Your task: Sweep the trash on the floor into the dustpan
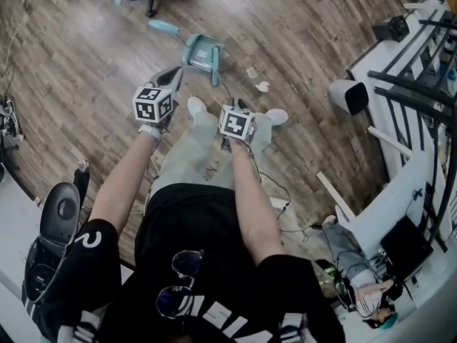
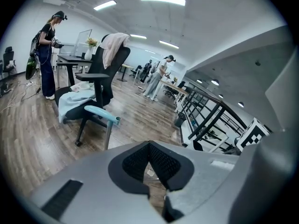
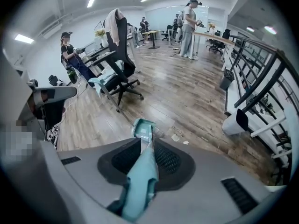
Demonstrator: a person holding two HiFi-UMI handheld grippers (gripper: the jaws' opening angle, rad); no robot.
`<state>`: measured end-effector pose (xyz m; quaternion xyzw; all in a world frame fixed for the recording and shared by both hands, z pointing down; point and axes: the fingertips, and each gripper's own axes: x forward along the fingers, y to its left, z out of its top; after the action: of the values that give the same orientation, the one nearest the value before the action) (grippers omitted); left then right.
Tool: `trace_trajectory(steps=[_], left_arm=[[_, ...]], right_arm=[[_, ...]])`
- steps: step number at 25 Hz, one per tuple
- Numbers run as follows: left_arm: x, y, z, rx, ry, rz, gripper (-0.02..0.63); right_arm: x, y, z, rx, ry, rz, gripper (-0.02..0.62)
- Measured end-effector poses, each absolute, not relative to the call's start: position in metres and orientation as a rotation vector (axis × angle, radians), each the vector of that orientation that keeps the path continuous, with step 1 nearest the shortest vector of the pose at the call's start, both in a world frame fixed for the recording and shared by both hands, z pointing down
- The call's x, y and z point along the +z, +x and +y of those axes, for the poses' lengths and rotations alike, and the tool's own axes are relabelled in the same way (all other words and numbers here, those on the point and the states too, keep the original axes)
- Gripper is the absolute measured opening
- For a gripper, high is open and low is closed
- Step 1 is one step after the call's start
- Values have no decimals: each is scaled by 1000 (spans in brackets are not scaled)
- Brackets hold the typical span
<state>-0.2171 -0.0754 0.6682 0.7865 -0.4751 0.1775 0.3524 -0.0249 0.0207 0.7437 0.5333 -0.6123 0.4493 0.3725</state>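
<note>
A teal dustpan (image 1: 201,51) lies on the wood floor ahead of my feet, its teal-gripped long handle (image 1: 163,26) pointing up-left. In the left gripper view that handle (image 2: 101,114) stands beyond the jaws, untouched. My left gripper (image 1: 170,77) hovers just left of the pan, its jaws together with nothing between them (image 2: 149,171). My right gripper (image 1: 233,106) is shut on the teal broom handle (image 3: 141,181). The broom head (image 3: 143,128) rests at the dustpan's right edge. Pale scraps of trash (image 1: 262,86) lie to the right of the broom, also visible in the right gripper view (image 3: 175,137).
A black office chair (image 2: 96,85) draped with cloth stands beyond the dustpan. A white cylinder (image 1: 348,96), a white table (image 1: 400,191) and a black rack (image 1: 421,63) line the right side. A dark bag (image 1: 57,220) sits at the left. People stand far off.
</note>
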Motion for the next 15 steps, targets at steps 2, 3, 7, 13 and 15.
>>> trace_trajectory(steps=[2,3,7,13,15], left_arm=[[667,-216,-73,458,2040,-1228,-2],[666,-217,-73,456,2042,-1230,-2],[662,-223,-72,455,2051,-1235,-2],[652,-211,-70,463,2089,-1204,-2],[647,-201,-70,461,2105,-1190,-2]], right_arm=[[743,-28,23,1137,1361,-1581,83],[743,-29,24,1132,1361,-1585,83],[741,-26,25,1129,1397,-1586,83],[728,-5,30,1156,1472,-1563,83],[721,6,34,1170,1495,-1562,83]])
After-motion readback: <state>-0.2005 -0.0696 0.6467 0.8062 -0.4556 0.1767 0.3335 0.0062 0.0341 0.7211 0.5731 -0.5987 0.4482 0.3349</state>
